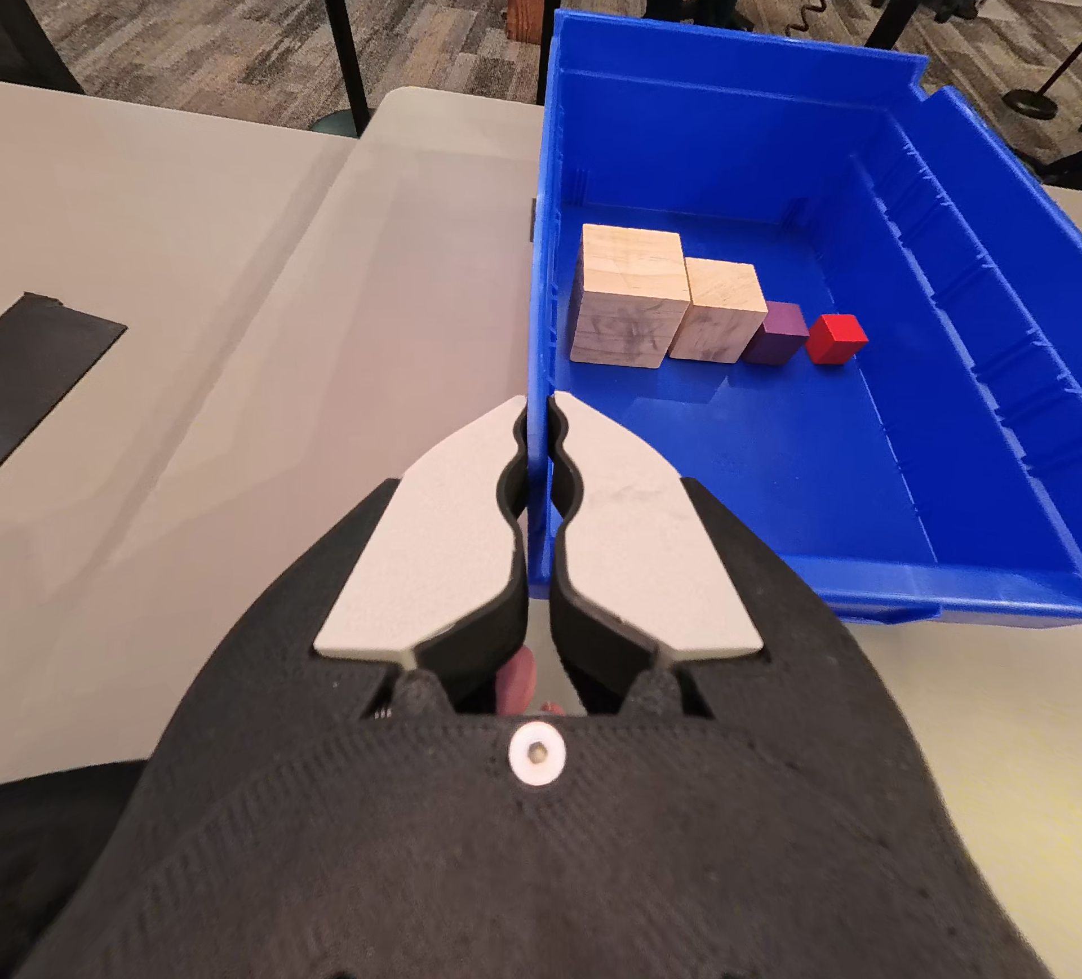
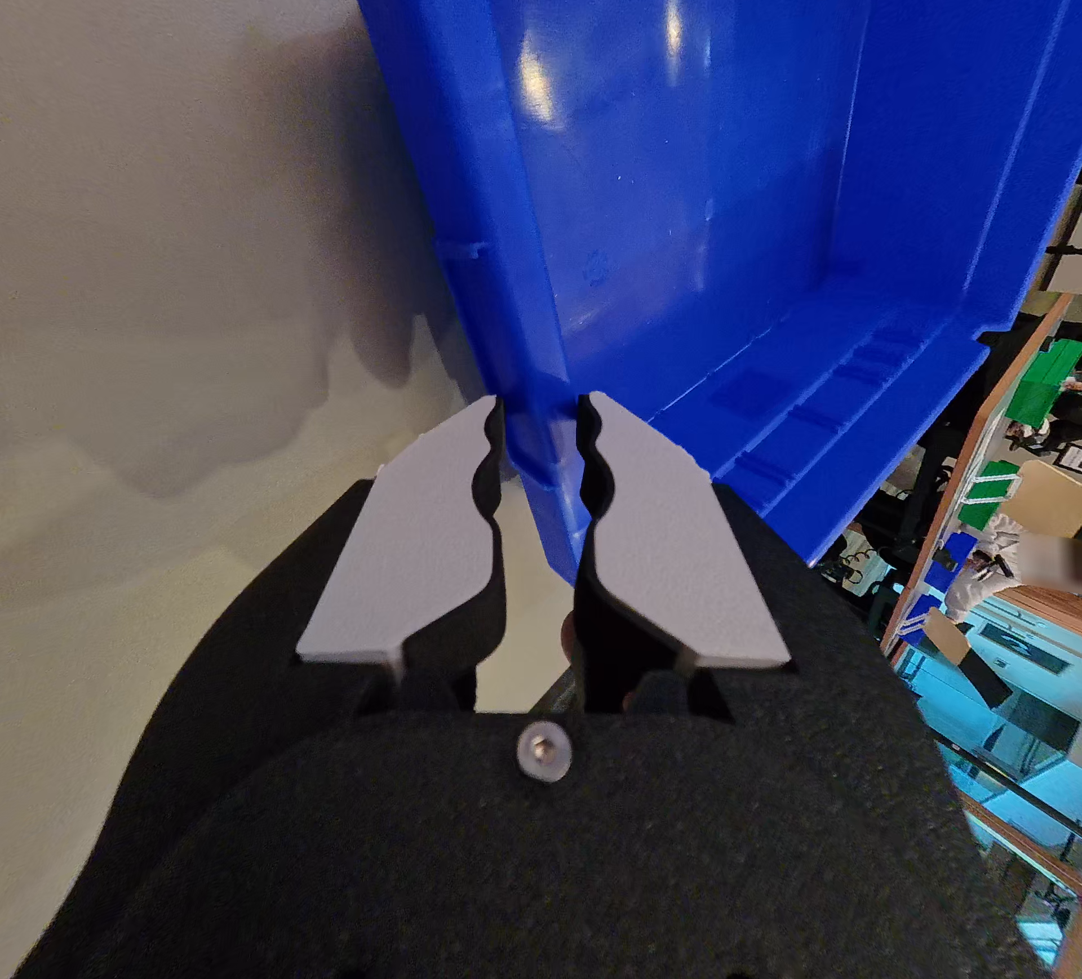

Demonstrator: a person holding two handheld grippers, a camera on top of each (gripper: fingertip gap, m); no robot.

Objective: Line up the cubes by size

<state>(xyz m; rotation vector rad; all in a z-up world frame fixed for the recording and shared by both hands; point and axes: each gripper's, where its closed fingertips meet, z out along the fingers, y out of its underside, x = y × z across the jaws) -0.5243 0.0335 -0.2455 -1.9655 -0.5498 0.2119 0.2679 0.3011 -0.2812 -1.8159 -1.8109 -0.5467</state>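
I have the table (image 1: 246, 260), pale and wide, spreading off to the left of my left gripper (image 1: 537, 406), and to the left of my right gripper (image 2: 538, 406) as well; on it stands the blue bin (image 1: 702, 143), the biggest thing I am working with, reaching ahead and to the right of the left gripper; in the right wrist view the bin (image 2: 673, 131) fills the frame ahead of the fingers, seen at a steep tilt.

My left gripper is closed down to a narrow slit on the bin's left wall, the thin blue rim running straight between the two dark pads, which press it from either side; my right gripper stands a good deal wider, astride a thicker blue corner edge of the bin; its right pad lies against the plastic, while at the left pad I cannot tell whether it touches.

Inside the bin, ahead and to the right of the left gripper, the cubes sit in a row on the floor near the far wall: the large wooden cube (image 1: 629, 295) nearest the gripped wall; the medium wooden cube (image 1: 720, 310) touching its right side; the purple cube (image 1: 779, 333) just beside that; the red cube (image 1: 836, 339) last, a little apart and turned at an angle.
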